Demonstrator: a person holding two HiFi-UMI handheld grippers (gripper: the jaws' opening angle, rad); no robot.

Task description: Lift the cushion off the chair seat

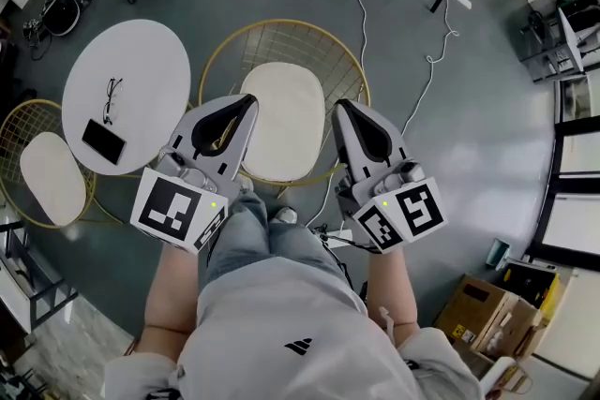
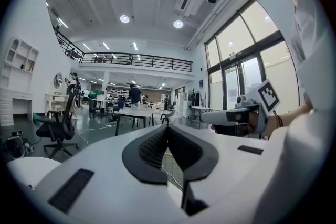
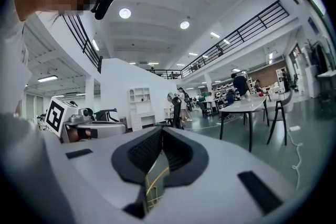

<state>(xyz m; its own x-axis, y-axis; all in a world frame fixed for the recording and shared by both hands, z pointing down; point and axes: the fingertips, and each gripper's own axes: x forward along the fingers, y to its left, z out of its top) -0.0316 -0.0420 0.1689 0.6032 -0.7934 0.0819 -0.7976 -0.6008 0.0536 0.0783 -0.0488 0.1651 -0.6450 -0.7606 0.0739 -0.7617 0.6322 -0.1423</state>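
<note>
The cream, rounded-square padded cushion (image 1: 281, 119) lies flat in the middle of the seat of the round gold wire chair (image 1: 231, 42), filling most of the seat and leaving the wire rim bare all round it. I judge it light and soft. It should fold and sag if lifted from one point, and its fabric cover should give the pads a good bite. I cannot see whether ties hold it to the wire.

The best hold looks like its two side edges, one tool on each, pinching the thickness of the padding well clear of the wire beneath, so that it comes up level.

My left tool (image 1: 246, 100) is above the chair's near-left rim, beside the cushion's left edge. My right tool (image 1: 343, 106) is above the near-right rim, beside the right edge. Both point level, away from me, raised above the seat, with my forearms stretched out over my knees. Each tool has its jaws pressed together with nothing between them, so both must spread before they drop to the edges.
</note>
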